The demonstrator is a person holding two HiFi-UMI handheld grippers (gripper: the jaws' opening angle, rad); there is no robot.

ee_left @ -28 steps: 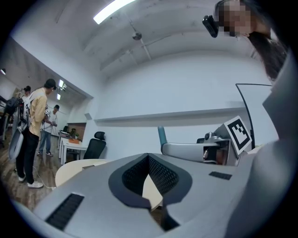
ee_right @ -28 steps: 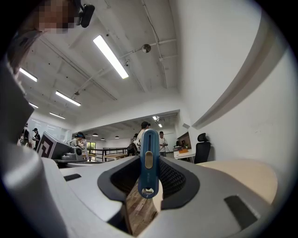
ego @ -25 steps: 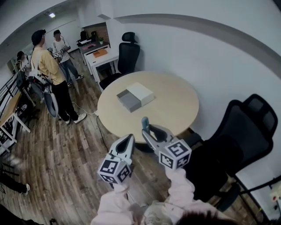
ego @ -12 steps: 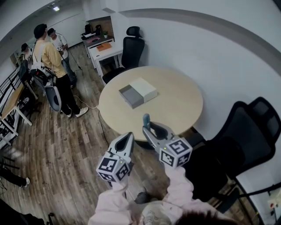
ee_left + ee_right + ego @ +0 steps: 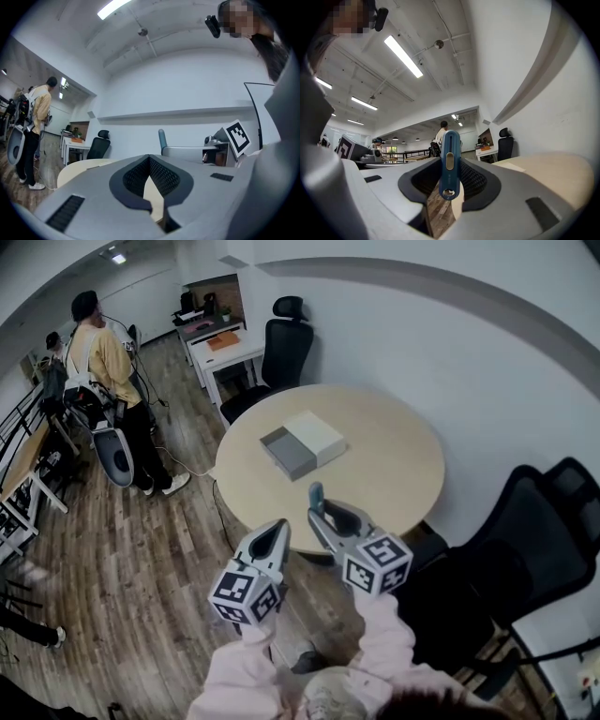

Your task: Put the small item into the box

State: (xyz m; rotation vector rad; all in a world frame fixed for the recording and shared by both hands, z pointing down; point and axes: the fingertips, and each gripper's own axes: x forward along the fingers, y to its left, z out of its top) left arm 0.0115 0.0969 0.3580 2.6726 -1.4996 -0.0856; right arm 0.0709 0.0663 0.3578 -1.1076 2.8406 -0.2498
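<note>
Nearest you, your left gripper [image 5: 276, 530] has its jaws closed tip to tip with nothing between them. It is the spare hand, held level beside the other and out of the way. Your right gripper [image 5: 319, 516] is clamped on the small item [image 5: 450, 164], a slim blue piece that stands upright between the pads with its top poking above them. That grip looks chosen so the lower end can go down into the box first. Both grippers hang in the air just short of the near edge of the round table [image 5: 394, 474], so the item has not yet reached the tabletop.

Towards the middle of the table, a little to its left side, lies the box [image 5: 286, 454], a shallow grey tray with its opening upward and ready to receive. A white slab [image 5: 319, 435], probably its lid, lies flat against the tray's far side and leaves the opening uncovered.

That makes two grippers, one small item, and one box in two parts.

Beyond the table's far edge stands one black chair [image 5: 285, 334], and a second black chair [image 5: 534, 540] stands off its right side. Further back is one white desk [image 5: 225, 351]. One person in a yellow top [image 5: 105, 367] stands on the wooden floor at the far left, and a second seems partly hidden behind.
</note>
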